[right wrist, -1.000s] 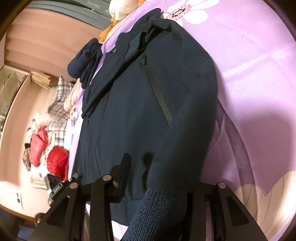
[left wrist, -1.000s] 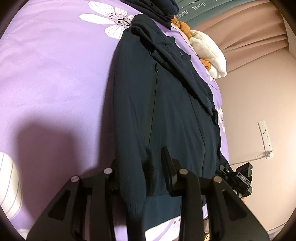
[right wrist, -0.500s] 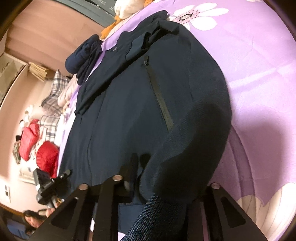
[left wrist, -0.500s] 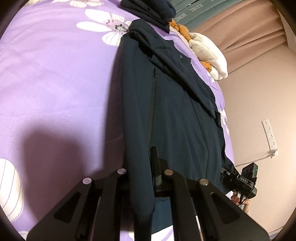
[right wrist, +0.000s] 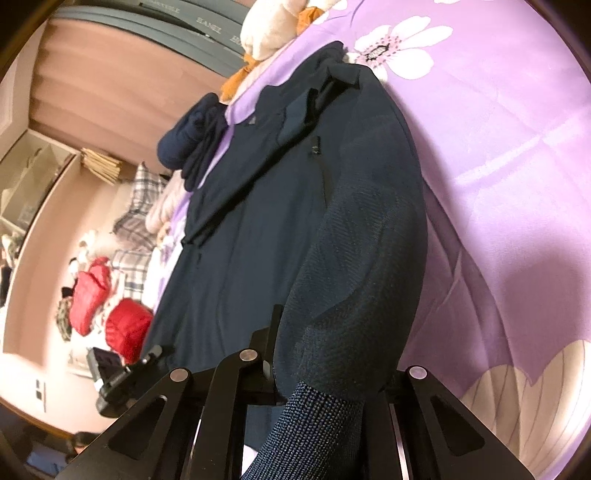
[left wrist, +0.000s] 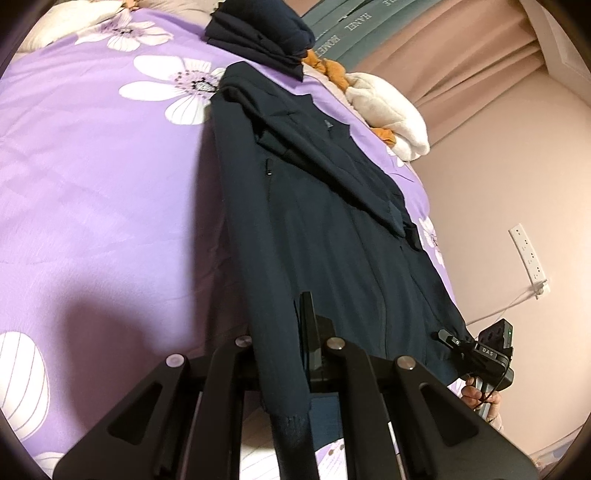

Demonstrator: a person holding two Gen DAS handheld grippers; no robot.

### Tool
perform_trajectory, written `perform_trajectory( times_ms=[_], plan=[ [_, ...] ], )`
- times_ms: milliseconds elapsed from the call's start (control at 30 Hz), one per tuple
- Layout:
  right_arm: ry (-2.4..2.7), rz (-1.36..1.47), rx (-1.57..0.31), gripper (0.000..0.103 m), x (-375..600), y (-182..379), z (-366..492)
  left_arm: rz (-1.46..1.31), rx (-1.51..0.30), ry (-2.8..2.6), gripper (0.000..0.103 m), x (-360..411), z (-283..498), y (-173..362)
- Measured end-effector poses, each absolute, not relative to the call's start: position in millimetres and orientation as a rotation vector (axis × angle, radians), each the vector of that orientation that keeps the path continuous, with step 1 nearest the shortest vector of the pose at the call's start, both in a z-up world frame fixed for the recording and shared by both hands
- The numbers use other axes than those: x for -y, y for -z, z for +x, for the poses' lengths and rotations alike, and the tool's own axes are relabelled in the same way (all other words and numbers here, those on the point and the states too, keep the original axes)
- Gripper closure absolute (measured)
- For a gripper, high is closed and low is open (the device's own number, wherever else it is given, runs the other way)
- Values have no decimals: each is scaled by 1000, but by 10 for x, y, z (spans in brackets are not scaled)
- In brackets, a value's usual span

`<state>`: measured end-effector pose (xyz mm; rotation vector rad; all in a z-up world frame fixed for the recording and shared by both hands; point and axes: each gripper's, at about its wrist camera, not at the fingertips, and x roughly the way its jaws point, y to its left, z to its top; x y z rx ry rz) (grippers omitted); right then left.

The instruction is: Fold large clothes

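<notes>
A dark navy zip jacket [left wrist: 332,229] lies lengthwise on a purple flowered bedspread [left wrist: 92,166]. My left gripper [left wrist: 280,332] is shut on the jacket's left sleeve near the ribbed cuff [left wrist: 291,424], which hangs toward the camera. In the right wrist view the same jacket [right wrist: 258,221] stretches away. My right gripper [right wrist: 332,350] is shut on the other sleeve [right wrist: 362,258], bunched thickly between the jaws, its ribbed cuff [right wrist: 314,432] hanging down. Each gripper shows in the other's view, at the hem: the right one [left wrist: 487,354], the left one [right wrist: 118,369].
A folded navy garment [left wrist: 258,33] lies beyond the collar. White and orange plush items [left wrist: 388,107] sit at the bed's far edge by pink curtains. Red items [right wrist: 110,306] and plaid fabric [right wrist: 140,206] lie off the bed's side. A wall socket strip [left wrist: 528,258] is at right.
Both grippers have lifted their sleeves off the bedspread and raised them. The left jaws have closed tighter on the sleeve. The view has tilted up toward the collar.
</notes>
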<state>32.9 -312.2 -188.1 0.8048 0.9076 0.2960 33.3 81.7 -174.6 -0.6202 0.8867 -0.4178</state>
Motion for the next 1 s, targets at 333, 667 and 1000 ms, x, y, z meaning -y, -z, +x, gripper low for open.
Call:
perform_trajectory(
  times_ms=[333, 667, 1000],
  plan=[
    [-367, 802, -835, 90, 3039, 1771, 342, -559, -845, 446, 96, -706, 312, 1610],
    [-398, 820, -802, 90, 3069, 1724, 285, -556, -828, 469, 96, -696, 297, 1557],
    [-437, 803, -766, 90, 3081, 1557, 184, -554, -804, 510, 96, -655, 238, 1392]
  ],
)
